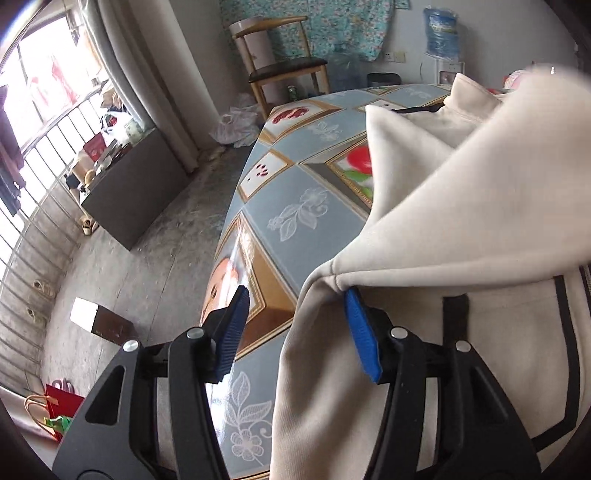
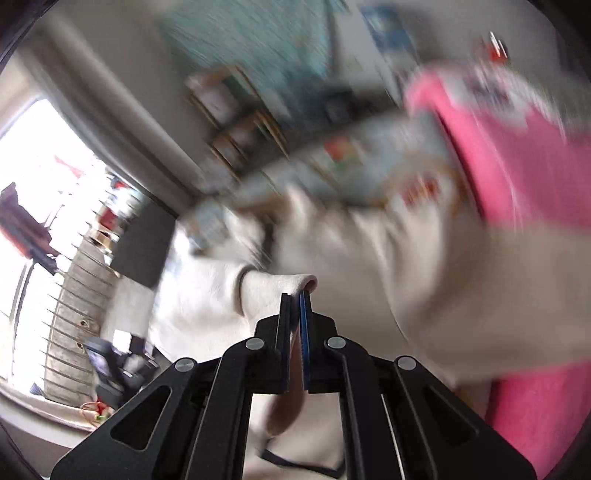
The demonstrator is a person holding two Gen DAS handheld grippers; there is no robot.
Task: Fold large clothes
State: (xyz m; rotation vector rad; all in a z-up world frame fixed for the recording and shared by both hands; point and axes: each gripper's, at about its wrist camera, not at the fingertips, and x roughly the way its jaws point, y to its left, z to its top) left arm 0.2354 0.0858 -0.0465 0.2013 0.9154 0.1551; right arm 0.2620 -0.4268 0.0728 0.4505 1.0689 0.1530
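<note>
— Garment? 
— Cream sweatshirt (image 1: 461, 206), thick and soft, with dark piping along a seam and a dark-lined collar at the far end. Partly spread on the table (image 1: 303, 218), partly lifted in a broad fold that hangs over the right side of the left wrist view.

— Left gripper (image 1: 295, 325)? 
— Fingers (image 1: 360, 332) spread wide apart, blue ribbed pads facing each other. Right pad touching the hem corner of the raised fold, left pad over bare table. Nothing pinched.

— Right gripper (image 2: 294, 295)? 
— Fingers pressed together on a cuff-like edge of the cream sweatshirt (image 2: 280, 288), cloth bunched just past the tips. Much of that view smeared by motion blur.

— Anything else on the table? 
— Pink cloth (image 2: 517, 177) at the right, touching or overlapping the cream fabric; cannot tell which.

— Surface? 
— Glossy covering, grey-blue squares with white flower outlines, gold-framed panels with red fruit.

— Room? 
— Bare concrete floor (image 1: 147, 258), wooden chair (image 1: 284, 62) with dark seat by the far wall, water cooler bottle (image 1: 441, 33), floral hanging cloth (image 1: 314, 26), grey curtain (image 1: 147, 74), barred window (image 1: 44, 110), dark cabinet (image 1: 133, 192), red paper bag (image 1: 61, 404) on the floor.
</note>
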